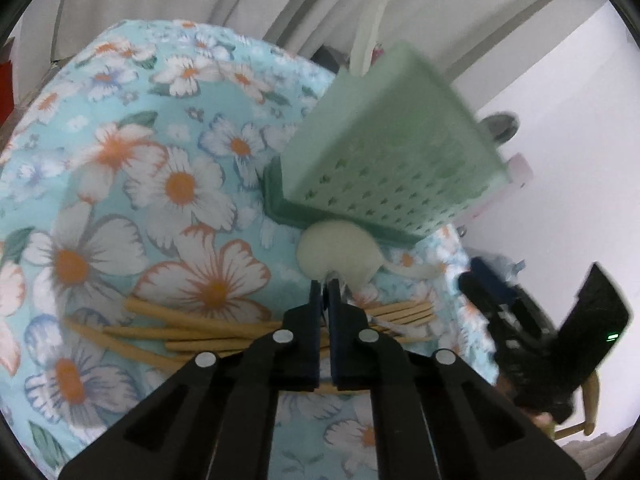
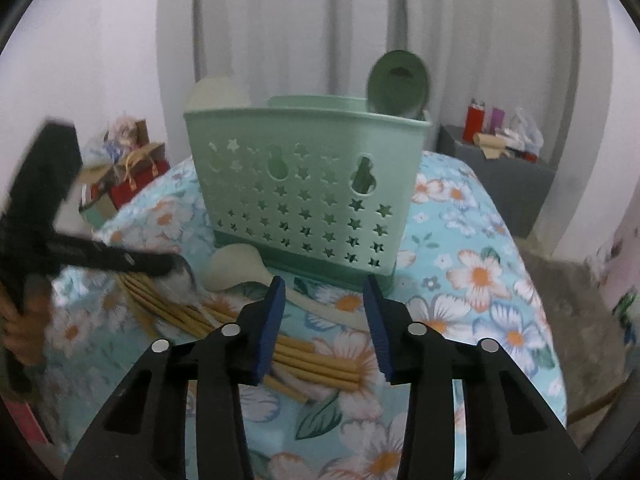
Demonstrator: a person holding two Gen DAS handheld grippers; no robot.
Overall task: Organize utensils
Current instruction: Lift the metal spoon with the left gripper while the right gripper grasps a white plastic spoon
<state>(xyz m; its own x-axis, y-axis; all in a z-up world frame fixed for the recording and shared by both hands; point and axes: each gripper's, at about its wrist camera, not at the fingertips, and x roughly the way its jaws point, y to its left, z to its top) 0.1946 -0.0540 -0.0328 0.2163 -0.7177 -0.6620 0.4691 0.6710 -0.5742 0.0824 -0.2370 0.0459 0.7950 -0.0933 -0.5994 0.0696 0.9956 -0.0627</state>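
1. The surface, under a floral cloth, carries everything; its cloth could drag and shift the lot if a claw snags it.
2. The caddy, a green holder with star holes, stands upright near the middle of the surface with 2 spoons already in it, 1 pale and 1 dark green. It looks light, so a long handle knocking its rim could tip it.
3. The chopsticks lie in a loose fan in front of the caddy. Lifting anything that crosses them could scatter them or roll some off the edge.
4. The spoon, pale, lies just in front of the caddy's base, handle trailing over the cloth.
5. The left claw is pressed together at the spoon's near edge; whether it pinches the bowl rim or has missed it I cannot tell. A thin rim hold would likely let the spoon swivel or drop on the lift.
6. The right claw is spread, pinching nothing, above the chopsticks and spoon handle; the 2 claws work close and could collide.
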